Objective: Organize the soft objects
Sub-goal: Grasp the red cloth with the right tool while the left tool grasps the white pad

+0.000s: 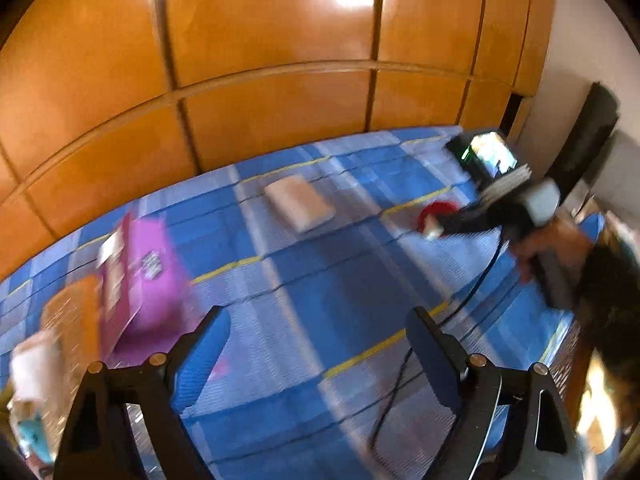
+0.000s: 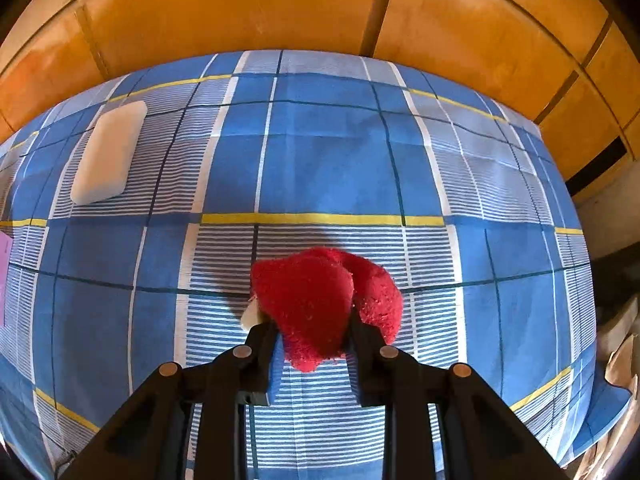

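Observation:
My right gripper [image 2: 312,326] points steeply down at the bed and is shut on a red plush toy [image 2: 320,296], which bulges out above the jaws; a small white part shows at its left side. The left wrist view shows the same red plush toy [image 1: 436,210] in that gripper at the right, blurred. A pale, soft rectangular pad [image 2: 108,152] lies flat on the sheet at the far left, also seen mid-bed as the pad [image 1: 299,202]. My left gripper [image 1: 318,314] stands open over the sheet with nothing between its fingers.
A blue checked sheet [image 2: 320,152] covers the bed, with orange wooden panels [image 1: 260,40] behind it. A purple box [image 1: 140,280] and an orange item [image 1: 72,320] sit at the left. A black cable [image 1: 400,380] trails across the sheet. A hand [image 1: 552,244] holds the right gripper.

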Motion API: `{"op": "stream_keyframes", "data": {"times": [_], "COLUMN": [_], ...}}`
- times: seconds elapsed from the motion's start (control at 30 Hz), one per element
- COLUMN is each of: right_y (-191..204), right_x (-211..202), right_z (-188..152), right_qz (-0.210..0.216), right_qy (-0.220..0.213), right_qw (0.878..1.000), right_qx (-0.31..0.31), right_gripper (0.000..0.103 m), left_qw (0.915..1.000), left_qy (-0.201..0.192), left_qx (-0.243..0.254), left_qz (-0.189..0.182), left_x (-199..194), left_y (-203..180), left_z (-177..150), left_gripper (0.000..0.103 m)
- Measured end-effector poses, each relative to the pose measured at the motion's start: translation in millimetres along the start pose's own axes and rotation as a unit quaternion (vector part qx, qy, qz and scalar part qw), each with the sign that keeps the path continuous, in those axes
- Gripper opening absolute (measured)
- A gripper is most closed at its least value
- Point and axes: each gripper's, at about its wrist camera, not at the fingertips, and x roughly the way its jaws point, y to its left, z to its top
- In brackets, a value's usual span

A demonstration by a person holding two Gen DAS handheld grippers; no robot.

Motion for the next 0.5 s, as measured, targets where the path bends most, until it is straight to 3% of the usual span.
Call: {"op": "stream_keyframes", "data": {"times": [0.17,0.37,0.5], "right_y": [4,7,8], "right_x": [-2,6,6], "right_z": [-4,3,1], "right_qz": [-0.001,-0.010,-0.011], "right_qy": [-0.003,-0.005,-0.008], "right_qw": [1.000,1.000,1.000], "right_qx": [-0.001,-0.015,-0.025], "right_gripper": [0.025,0.025,0.026], "left_qw": [0.9987,0.9891,0.9868], "left_qy": [0.024,0.070,0.083], "left_qx": [-0.044,-0.126,-0.127], "left_qz": [-0.006,0.029,0.057], "left_x": [47,121,156], "left_y": [-4,15,18], "left_z": [48,82,97], "left_gripper": [0.089,0.089,0.089]}}
